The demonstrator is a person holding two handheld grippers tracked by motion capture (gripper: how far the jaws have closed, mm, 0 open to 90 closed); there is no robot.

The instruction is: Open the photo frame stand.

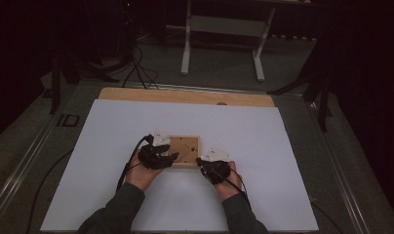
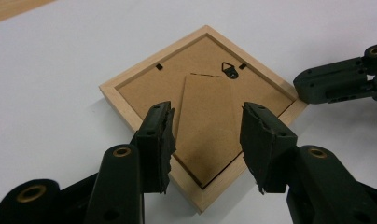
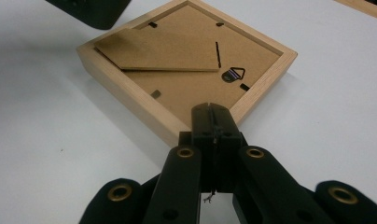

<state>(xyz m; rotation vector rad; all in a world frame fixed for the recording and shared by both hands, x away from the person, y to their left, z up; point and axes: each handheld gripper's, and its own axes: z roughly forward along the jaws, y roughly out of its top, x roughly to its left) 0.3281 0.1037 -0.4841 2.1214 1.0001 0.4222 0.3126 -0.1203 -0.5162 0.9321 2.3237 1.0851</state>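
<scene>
A small wooden picture frame (image 1: 184,151) lies face down on the white sheet, its brown backing board (image 2: 177,79), metal hanger (image 2: 231,70) and folded stand (image 2: 210,126) showing. My left gripper (image 1: 172,157) is open, and its jaws straddle the frame's near left corner (image 2: 203,198) without touching the stand. My right gripper (image 1: 200,161) is shut, with its joined tips (image 3: 213,112) against the frame's near right corner (image 3: 186,60). The right gripper's jaws (image 2: 336,81) also show at that corner in the left gripper view.
The white sheet (image 1: 185,204) covers most of the table, and a wooden board edge (image 1: 185,96) runs along its far side. Beyond it stand a white table's legs (image 1: 186,44) and floor cables (image 1: 136,68). Both forearms enter from the bottom.
</scene>
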